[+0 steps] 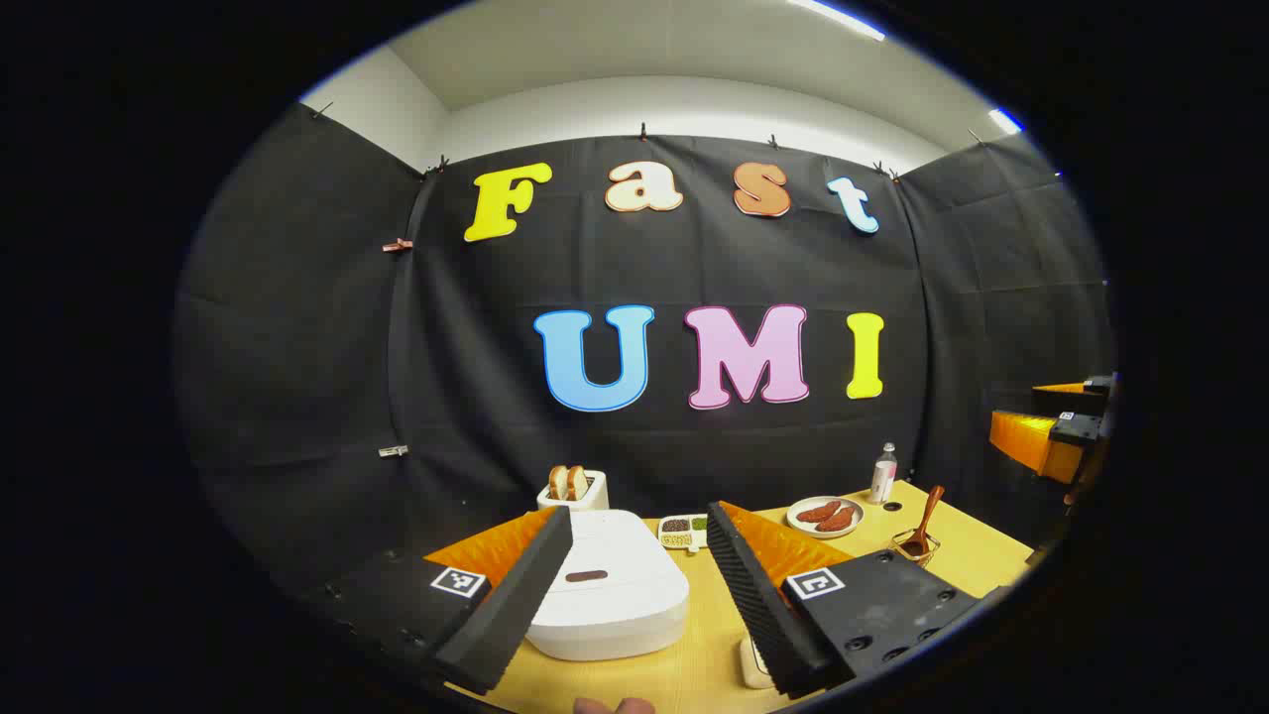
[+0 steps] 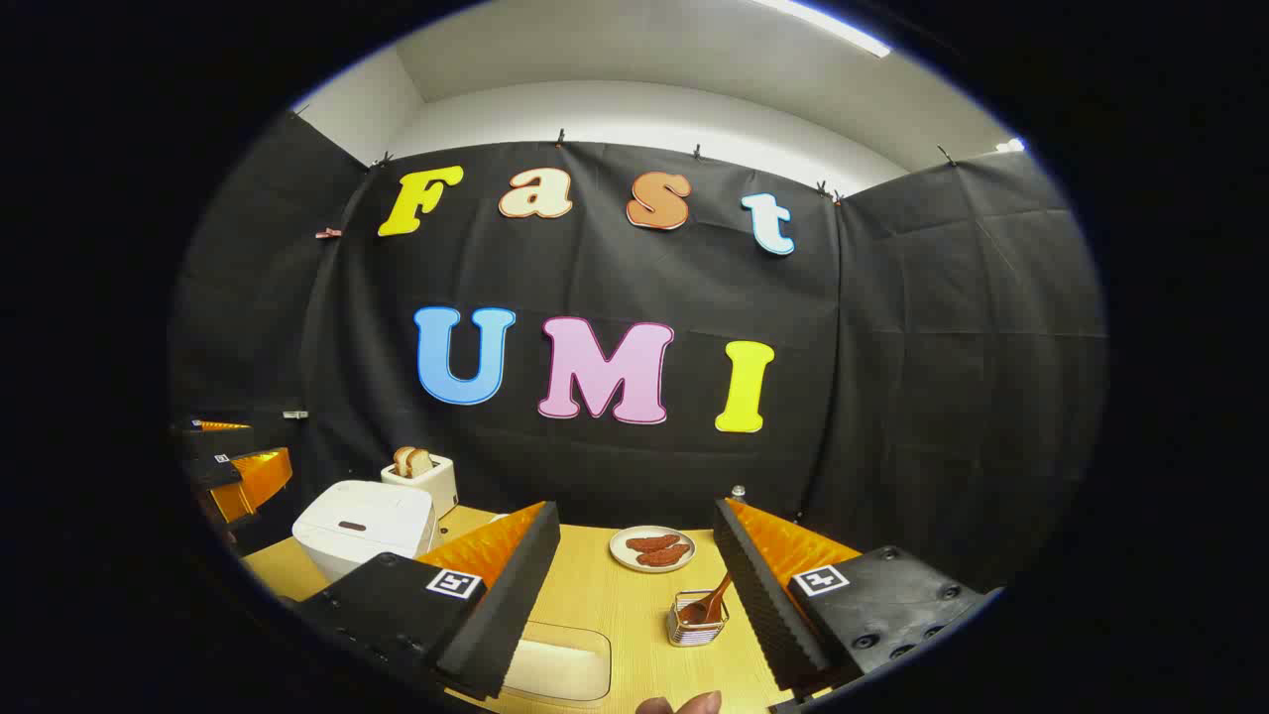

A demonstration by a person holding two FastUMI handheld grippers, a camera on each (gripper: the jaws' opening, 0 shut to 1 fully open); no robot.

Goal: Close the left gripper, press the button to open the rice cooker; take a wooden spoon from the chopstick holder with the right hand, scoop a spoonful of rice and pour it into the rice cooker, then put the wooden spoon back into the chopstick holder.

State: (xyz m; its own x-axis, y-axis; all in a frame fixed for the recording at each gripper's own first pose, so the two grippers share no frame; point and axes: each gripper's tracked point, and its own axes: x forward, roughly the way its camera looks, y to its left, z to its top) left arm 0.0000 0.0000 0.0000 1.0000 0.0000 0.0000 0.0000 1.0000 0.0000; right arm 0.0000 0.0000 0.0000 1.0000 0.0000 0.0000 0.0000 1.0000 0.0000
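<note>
The white rice cooker (image 1: 610, 595) stands with its lid down, right in front of my left gripper (image 1: 640, 516), which is open wide above the table with nothing in it. A dark oval mark (image 1: 587, 575) shows on the lid. The wooden spoon (image 2: 710, 602) leans in the small wire chopstick holder (image 2: 697, 623), just ahead of my right gripper (image 2: 634, 511). That gripper is open and holds nothing. A clear box of rice (image 2: 560, 666) lies below its left finger. From the right gripper view the cooker (image 2: 362, 526) is off to the left.
On the yellow table (image 2: 595, 595) stand a toaster with bread (image 1: 572, 488), a small dish of grains (image 1: 682, 532), a plate of sausages (image 2: 651, 548) and a bottle (image 1: 883, 474). Black cloth closes the back and both sides.
</note>
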